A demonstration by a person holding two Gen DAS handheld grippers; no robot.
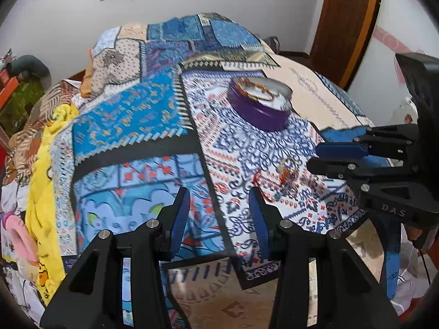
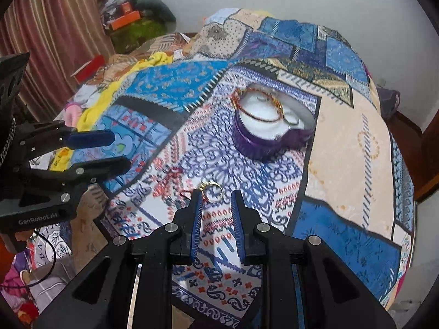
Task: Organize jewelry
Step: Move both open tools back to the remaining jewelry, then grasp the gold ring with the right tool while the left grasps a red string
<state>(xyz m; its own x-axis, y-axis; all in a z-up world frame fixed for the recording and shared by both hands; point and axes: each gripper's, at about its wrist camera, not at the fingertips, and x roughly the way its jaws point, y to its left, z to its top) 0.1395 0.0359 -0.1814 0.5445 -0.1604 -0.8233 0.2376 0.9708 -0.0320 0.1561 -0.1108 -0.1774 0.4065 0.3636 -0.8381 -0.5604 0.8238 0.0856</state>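
A purple round tin (image 1: 260,109) with a white lining sits on the patterned bedspread and holds several thin bangles (image 1: 253,89); it also shows in the right wrist view (image 2: 263,142), with the bangles (image 2: 258,107) leaning on its rim. A gold ring (image 2: 212,190) lies on the cloth just beyond my right gripper (image 2: 216,200), which is open around nothing. The ring (image 1: 286,168) shows in the left wrist view beside the right gripper (image 1: 312,155). A red thread bracelet (image 2: 170,181) lies left of the ring. My left gripper (image 1: 219,200) is open and empty above the cloth.
The patchwork bedspread (image 1: 131,115) covers the bed. A yellow cloth (image 1: 46,181) and piled clothes lie along its left side. A wooden door frame (image 1: 348,22) stands at the back right. Striped curtains (image 2: 49,27) and clutter sit at the far left.
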